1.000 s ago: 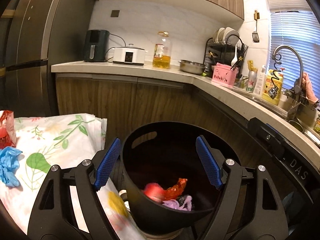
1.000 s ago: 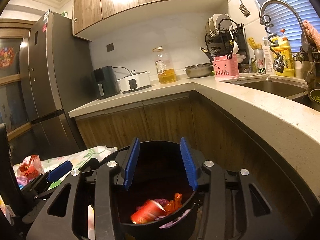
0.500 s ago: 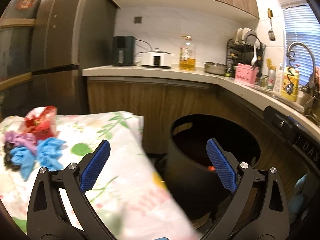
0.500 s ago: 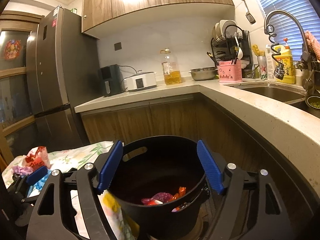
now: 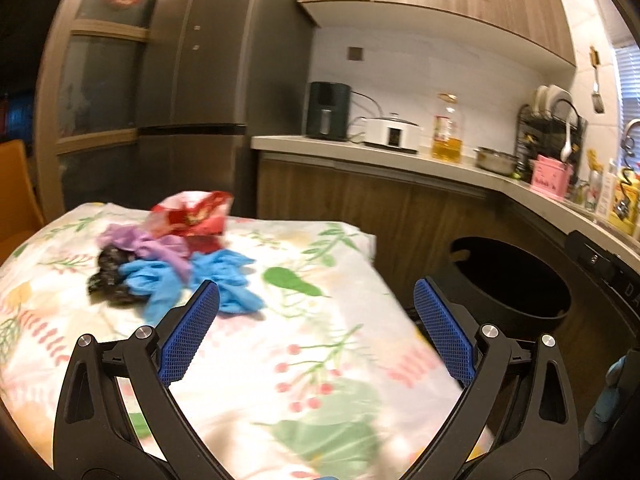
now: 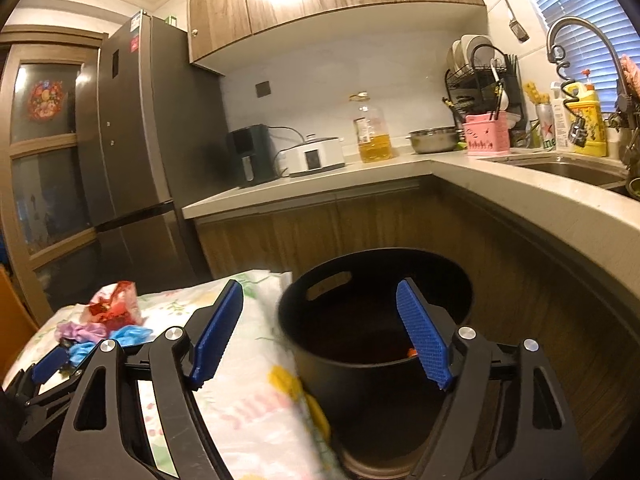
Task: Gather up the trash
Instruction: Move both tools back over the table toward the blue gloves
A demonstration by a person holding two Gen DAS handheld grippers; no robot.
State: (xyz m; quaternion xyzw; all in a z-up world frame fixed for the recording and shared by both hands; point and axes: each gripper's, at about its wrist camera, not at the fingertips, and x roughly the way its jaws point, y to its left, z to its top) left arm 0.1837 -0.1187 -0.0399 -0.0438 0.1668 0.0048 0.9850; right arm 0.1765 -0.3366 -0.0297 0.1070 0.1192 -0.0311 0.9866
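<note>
A heap of trash lies on the floral tablecloth point(image 5: 328, 344): a red wrapper point(image 5: 192, 216), a purple glove point(image 5: 160, 246), blue gloves point(image 5: 192, 280) and a black scrap point(image 5: 110, 276). My left gripper point(image 5: 316, 332) is open and empty above the cloth, just right of the blue gloves. The black bin point(image 5: 516, 280) stands right of the table. My right gripper point(image 6: 320, 336) is open and empty above the near rim of the bin point(image 6: 376, 320), which holds some orange trash point(image 6: 412, 353). The heap also shows in the right wrist view point(image 6: 108, 316).
A wooden cabinet run and L-shaped counter point(image 6: 520, 196) wrap behind and right of the bin. A tall fridge point(image 5: 208, 92) stands behind the table. The counter carries an oil bottle point(image 6: 374, 132), appliances, a dish rack and a sink point(image 6: 576, 168).
My left gripper has swung left from over the bin to over the table, bringing the trash heap into view. My right gripper has drawn back from the bin and opened wider.
</note>
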